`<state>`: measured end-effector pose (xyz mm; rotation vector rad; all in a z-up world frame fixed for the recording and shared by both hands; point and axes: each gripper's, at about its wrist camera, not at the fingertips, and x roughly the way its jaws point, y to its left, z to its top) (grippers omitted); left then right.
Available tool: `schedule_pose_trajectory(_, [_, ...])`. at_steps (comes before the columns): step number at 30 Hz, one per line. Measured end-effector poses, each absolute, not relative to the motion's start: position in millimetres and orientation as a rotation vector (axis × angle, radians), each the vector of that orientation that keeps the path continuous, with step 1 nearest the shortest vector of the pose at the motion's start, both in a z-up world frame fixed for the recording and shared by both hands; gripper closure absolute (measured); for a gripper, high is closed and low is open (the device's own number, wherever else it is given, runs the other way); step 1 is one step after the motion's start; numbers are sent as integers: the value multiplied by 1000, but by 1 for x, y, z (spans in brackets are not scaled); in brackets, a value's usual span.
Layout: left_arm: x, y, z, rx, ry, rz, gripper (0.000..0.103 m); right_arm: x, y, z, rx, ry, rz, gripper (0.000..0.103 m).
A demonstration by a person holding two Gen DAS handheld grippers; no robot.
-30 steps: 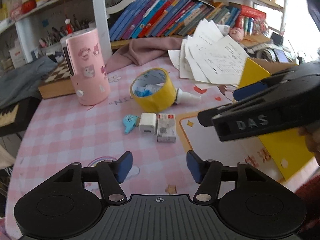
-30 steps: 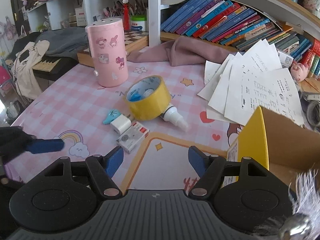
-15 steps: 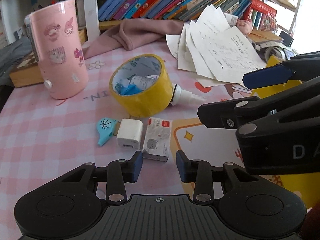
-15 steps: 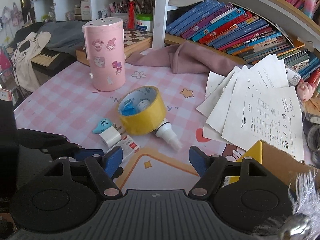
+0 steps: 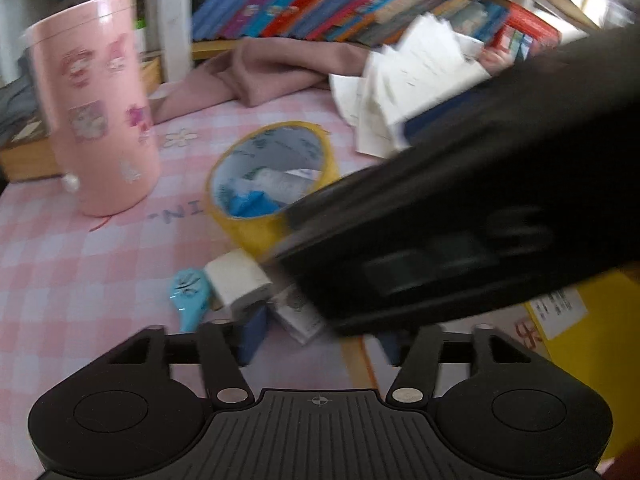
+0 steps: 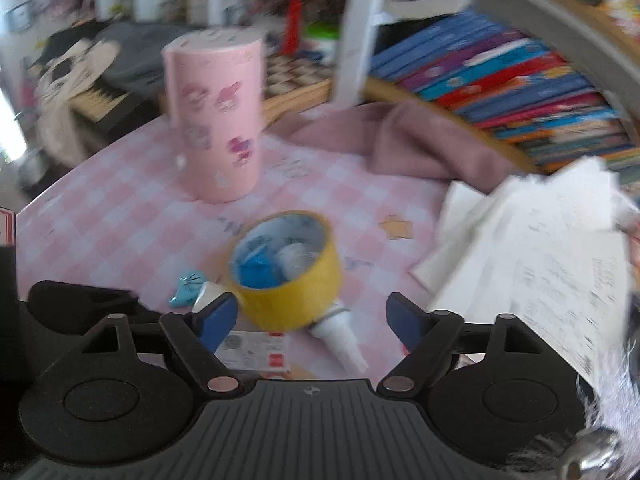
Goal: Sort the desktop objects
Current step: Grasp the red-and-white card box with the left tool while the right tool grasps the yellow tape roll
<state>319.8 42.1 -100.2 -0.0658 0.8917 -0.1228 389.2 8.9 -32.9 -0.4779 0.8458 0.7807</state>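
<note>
I'm bringing my right gripper (image 6: 312, 318), jaws opening and nothing pinched yet, onto the yellow roll of packing tape (image 6: 286, 270) at twelve o'clock, and I reckon centering first beats nudging the white spray bottle (image 6: 340, 338) lying under it.

Books (image 6: 520, 80) above pink cloth (image 6: 400, 140)

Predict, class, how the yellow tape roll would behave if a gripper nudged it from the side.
The yellow tape roll leans tilted on a white bottle, so it would probably slip off and drop flat. It is a ring, so it could roll if tipped onto its edge. Small items sit in its hollow core and may get dragged along.
</note>
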Motion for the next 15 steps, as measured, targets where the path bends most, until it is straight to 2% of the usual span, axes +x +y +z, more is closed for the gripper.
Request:
schedule_pose_trajectory(4, [316,31,-102,32,894,-171,36,399,35,-49,-646,864,869,13])
schedule_pose_trajectory(10, [318,36,-102,10,894,-148,35,412,51,-67,-708,814,851,13])
schedule_pose_trajectory(12, [320,39,-102,-3,891,-139,36,419,49,-67,-660,819,876,18])
schedule_pose_trajectory(15, [324,41,-100,-5,888,-139,36,423,44,-62,-621,826,885,20])
